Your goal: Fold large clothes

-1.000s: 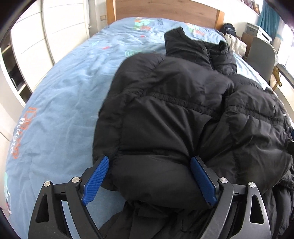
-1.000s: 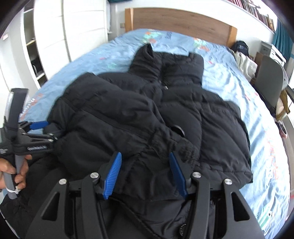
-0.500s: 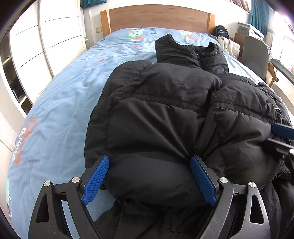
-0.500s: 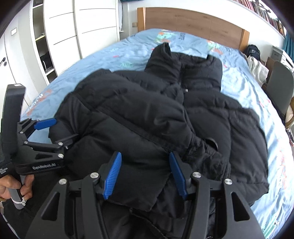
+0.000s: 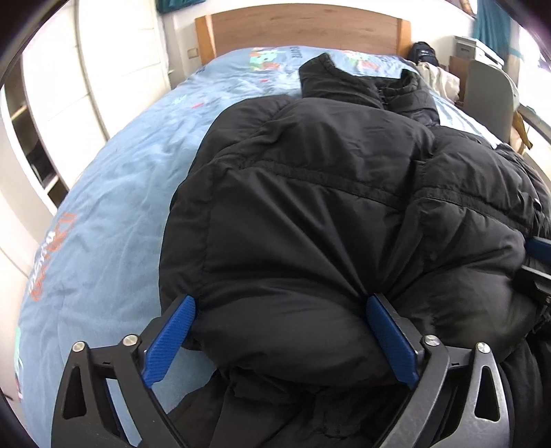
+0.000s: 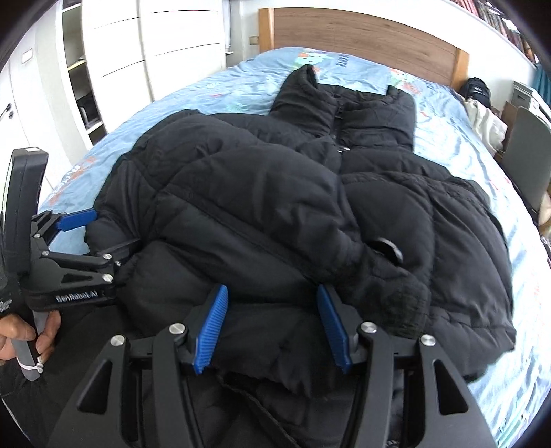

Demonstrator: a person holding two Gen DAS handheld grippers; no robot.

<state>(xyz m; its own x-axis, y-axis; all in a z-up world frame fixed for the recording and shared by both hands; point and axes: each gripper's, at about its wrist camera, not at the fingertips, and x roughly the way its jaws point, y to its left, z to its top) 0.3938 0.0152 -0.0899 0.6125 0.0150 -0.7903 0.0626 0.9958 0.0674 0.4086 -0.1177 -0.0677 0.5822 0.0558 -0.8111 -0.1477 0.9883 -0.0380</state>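
The black puffer jacket (image 6: 310,220) lies front-up on the blue bedspread (image 5: 113,213), collar toward the far wooden headboard (image 6: 361,27), its near hem doubled up over the body so that a thick padded roll faces the person. A second ago that roll stood higher and nearer the cameras; now it sits low on the jacket's chest, with more of the collar showing beyond it, so the fold has been carried over and laid down.

The left gripper (image 5: 279,331) straddles the left end of the roll, and its jaws are opening: the blue pads (image 5: 172,337) stand wider apart than half a second ago, with the padding between them bulging rather than pinched. Whether the pads are fully clear of the fabric is hard to say, since the down swells to fill the gap. The right gripper (image 6: 272,327) has its jaws half apart and clamped on the roll's right end, the cloth puckered at both pads, unchanged over the second.

This reads as the release at the end of the hem-to-chest fold. The right side looks due to let go next, and springy padding may lift once freed.

To the left stand white wardrobes (image 6: 165,51); to the right, a grey chair (image 6: 527,155).
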